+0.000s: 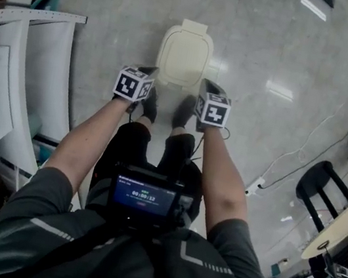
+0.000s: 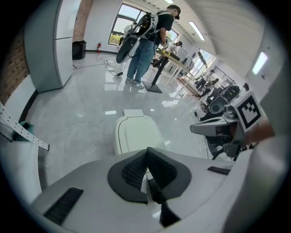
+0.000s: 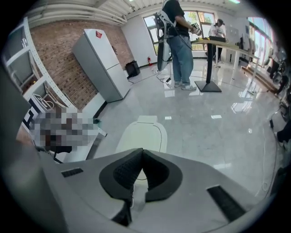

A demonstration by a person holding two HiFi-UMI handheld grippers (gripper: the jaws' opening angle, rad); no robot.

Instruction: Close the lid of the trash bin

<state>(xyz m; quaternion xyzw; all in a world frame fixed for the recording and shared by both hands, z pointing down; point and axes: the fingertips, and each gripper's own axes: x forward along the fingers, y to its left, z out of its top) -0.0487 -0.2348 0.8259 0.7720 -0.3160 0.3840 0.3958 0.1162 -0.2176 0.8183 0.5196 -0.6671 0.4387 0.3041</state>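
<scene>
A cream trash bin stands on the glossy grey floor just ahead of my feet, its lid lying flat down over the top. It also fills the middle of the left gripper view and the right gripper view. My left gripper hovers at the bin's near left corner and my right gripper at its near right corner, both above it and apart from it. The left jaws are shut with nothing between them. The right jaws are likewise shut on nothing.
White shelving runs along my left. A cable and power strip lie on the floor to the right, before a round table and a black chair. A person stands at a far desk. A white fridge stands against the brick wall.
</scene>
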